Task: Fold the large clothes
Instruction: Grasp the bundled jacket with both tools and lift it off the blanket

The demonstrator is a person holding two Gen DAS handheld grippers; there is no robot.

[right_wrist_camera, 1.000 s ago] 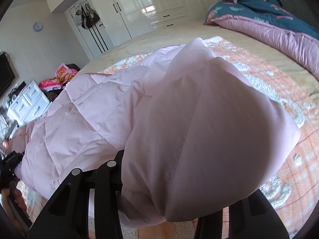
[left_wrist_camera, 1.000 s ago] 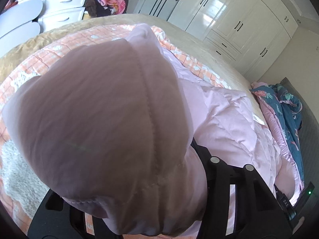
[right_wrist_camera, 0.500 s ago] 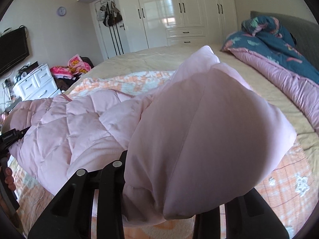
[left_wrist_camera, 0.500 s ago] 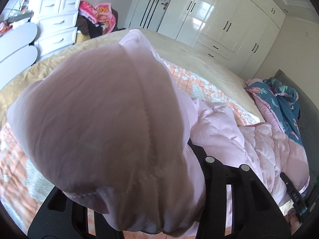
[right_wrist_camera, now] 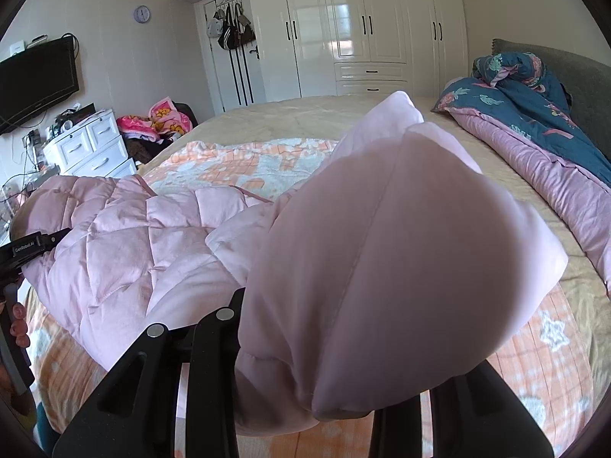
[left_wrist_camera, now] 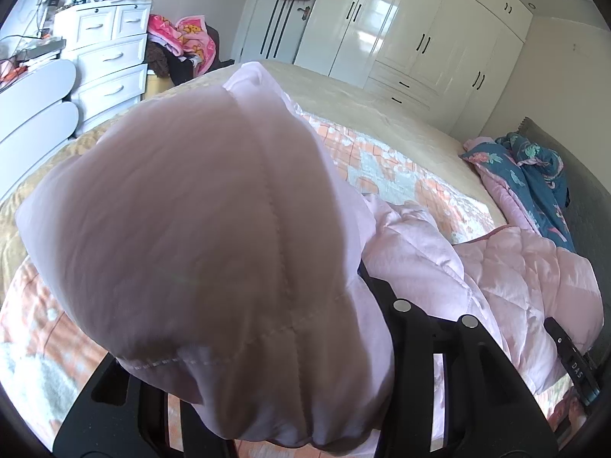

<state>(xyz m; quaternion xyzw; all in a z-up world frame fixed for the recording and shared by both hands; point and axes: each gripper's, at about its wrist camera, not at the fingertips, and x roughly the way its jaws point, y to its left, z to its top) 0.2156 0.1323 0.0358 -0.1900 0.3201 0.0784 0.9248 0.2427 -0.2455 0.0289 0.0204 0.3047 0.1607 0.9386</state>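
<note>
A pink quilted jacket hangs stretched between both tools above the bed, its long axis running tool to tool. The left tool and right tool each stay clamped on a puffy end at lower centre of frame. Since a second ago, both views have tilted up and the jacket has lifted.

The jacket stretches between the left gripper and right gripper, draping over both, above the blanket on the bed. Ahead stands the wardrobe; the quilt lies right of the right gripper.
</note>
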